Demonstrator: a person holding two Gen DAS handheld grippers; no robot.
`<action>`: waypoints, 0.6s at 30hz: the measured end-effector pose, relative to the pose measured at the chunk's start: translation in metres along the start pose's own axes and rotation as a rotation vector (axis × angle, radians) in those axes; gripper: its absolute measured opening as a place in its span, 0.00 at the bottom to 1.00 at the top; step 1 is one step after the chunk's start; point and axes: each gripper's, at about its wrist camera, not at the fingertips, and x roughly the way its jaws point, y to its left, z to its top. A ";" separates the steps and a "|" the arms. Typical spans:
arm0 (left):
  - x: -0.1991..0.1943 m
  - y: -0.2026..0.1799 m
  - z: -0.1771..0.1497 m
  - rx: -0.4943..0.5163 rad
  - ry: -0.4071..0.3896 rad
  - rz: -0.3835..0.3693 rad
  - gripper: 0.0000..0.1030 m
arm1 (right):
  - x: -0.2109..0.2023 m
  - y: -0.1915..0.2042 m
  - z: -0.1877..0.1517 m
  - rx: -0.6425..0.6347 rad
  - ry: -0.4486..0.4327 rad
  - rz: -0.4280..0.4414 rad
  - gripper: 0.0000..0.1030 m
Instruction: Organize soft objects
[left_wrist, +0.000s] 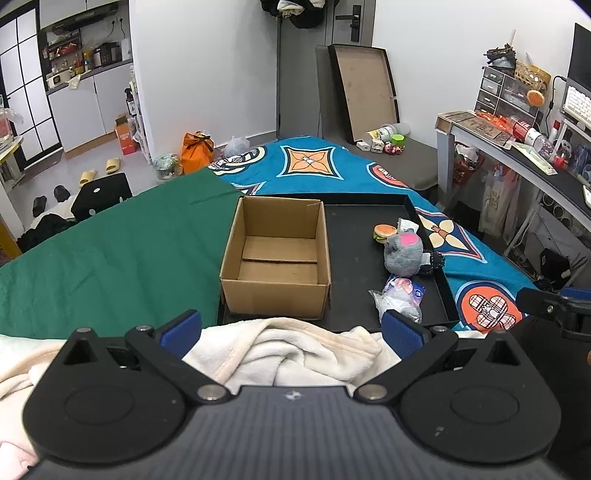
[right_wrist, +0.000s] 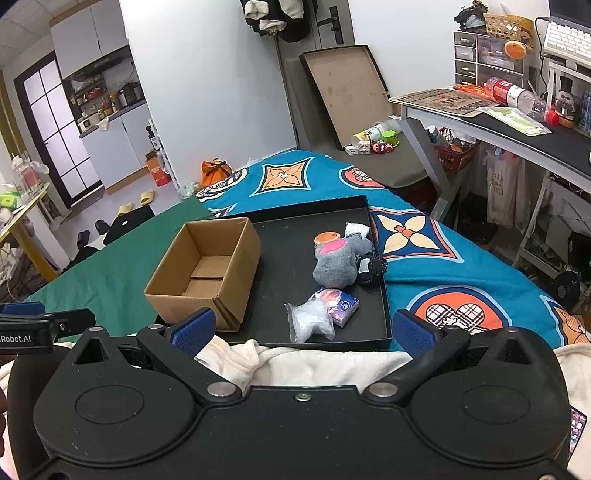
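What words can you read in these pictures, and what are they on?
"Robot.AI": on the left tongs, seen at the left edge of the right camera's view; its start is cut off.
Print on the tissue pack, the bottle and the orange box: too small to read.

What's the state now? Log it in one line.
left hand-held gripper: open | right hand-held gripper: open | brown cardboard box: empty | grey plush toy: on black shallow tray

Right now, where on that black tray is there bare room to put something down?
The black tray is bare in its middle strip, between the cardboard box and the soft things. The box's inside is empty too. It is crowded along the tray's right side: grey plush, toy burger, plastic bag, tissue pack.
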 end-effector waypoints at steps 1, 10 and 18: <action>0.000 0.000 0.000 0.001 -0.001 0.002 1.00 | 0.000 0.000 0.000 -0.001 0.001 0.000 1.00; 0.000 0.002 0.000 -0.005 0.006 0.000 1.00 | 0.000 -0.001 -0.001 -0.004 0.008 -0.004 1.00; 0.001 0.003 -0.002 -0.008 0.006 0.000 1.00 | 0.001 0.000 -0.001 -0.004 0.009 -0.007 1.00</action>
